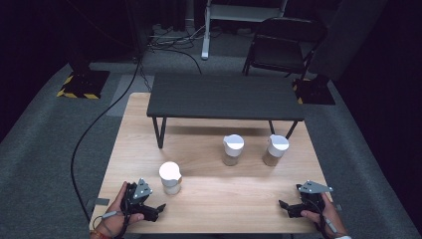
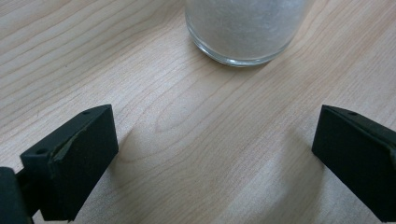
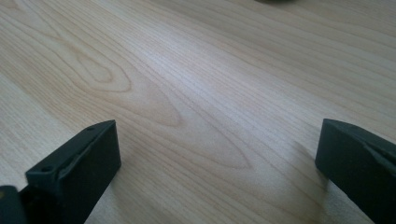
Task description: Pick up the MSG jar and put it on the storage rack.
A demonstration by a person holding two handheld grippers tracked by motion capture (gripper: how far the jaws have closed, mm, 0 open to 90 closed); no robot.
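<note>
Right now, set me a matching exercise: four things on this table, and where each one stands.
Things:
1. nearest jar
2. middle jar
3. left gripper
4. small black table

Places:
A. near left corner of the wooden table, jaws open
B. far end, standing on the wood
C. just ahead of the left gripper
D. beside the right-hand jar

Pairs: 1-C, 2-D, 3-A, 4-B

Glossy glass jar (image 2: 243, 32) on matt wood table (image 2: 196, 140).
</note>
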